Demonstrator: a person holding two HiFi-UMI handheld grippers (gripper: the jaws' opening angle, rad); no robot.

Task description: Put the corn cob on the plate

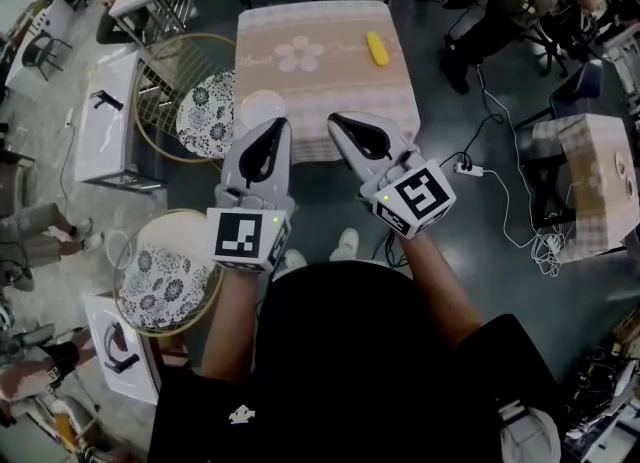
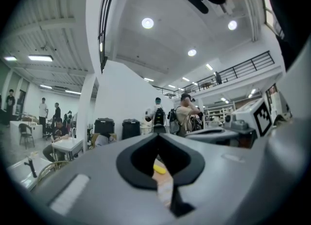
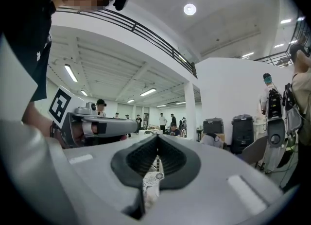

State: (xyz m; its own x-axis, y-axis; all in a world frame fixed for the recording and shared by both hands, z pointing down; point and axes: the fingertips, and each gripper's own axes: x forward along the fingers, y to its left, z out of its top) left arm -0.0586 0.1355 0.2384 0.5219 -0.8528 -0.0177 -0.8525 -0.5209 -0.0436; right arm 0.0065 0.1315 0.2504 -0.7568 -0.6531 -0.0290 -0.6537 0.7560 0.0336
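Far right on the table [image 1: 330,91] lies the corn cob [image 1: 376,47]; nearer, we hold our left gripper [image 1: 275,123] and right gripper [image 1: 334,119] closed, empty.

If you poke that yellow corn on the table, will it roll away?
Probably a little. The corn cob lies on its side and looks long and rounded, so a sideways poke would likely roll it. The tablecloth under it may slow it down. Its curved sides might also slip from a pinch unless it is gripped across the middle.
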